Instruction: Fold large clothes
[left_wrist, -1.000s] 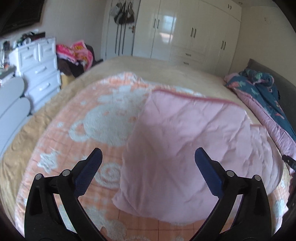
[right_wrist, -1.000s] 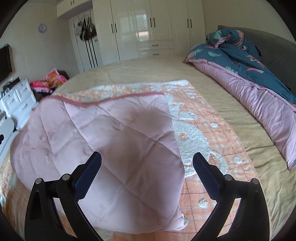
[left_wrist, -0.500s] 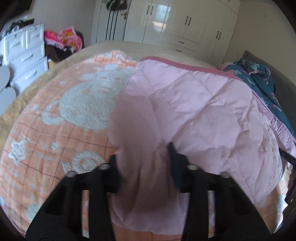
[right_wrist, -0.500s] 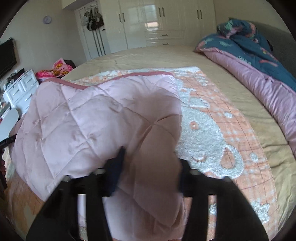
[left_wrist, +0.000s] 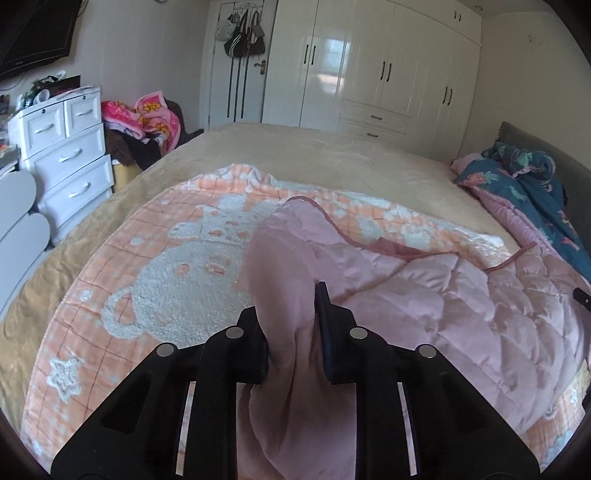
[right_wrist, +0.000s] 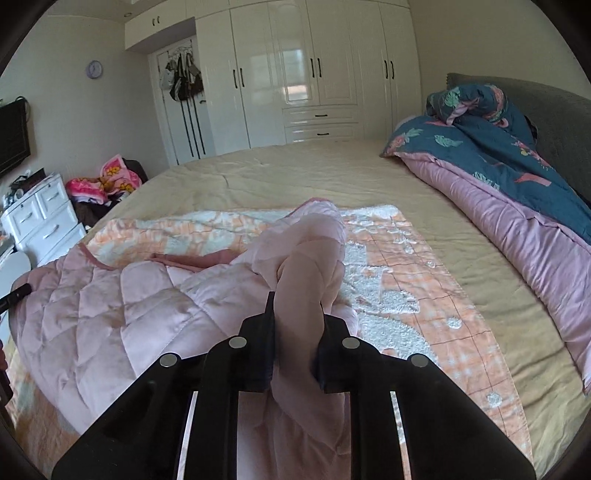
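both claws, wide before, now pinch bunched pink quilted blanket (left_wrist: 461, 314).

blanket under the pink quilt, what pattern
Orange-and-white check with a white bear, clearest in the left wrist view.

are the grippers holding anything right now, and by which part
Both grip the pink quilt: the left gripper and the right gripper each pinch a bunched fold at its near edge.

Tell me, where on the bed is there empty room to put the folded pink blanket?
The tan bedsheet is bare between the orange bear blanket and the white wardrobe. A narrower bare strip runs beside the purple-and-blue duvet. The middle is crowded: the pink quilt lies bunched there.
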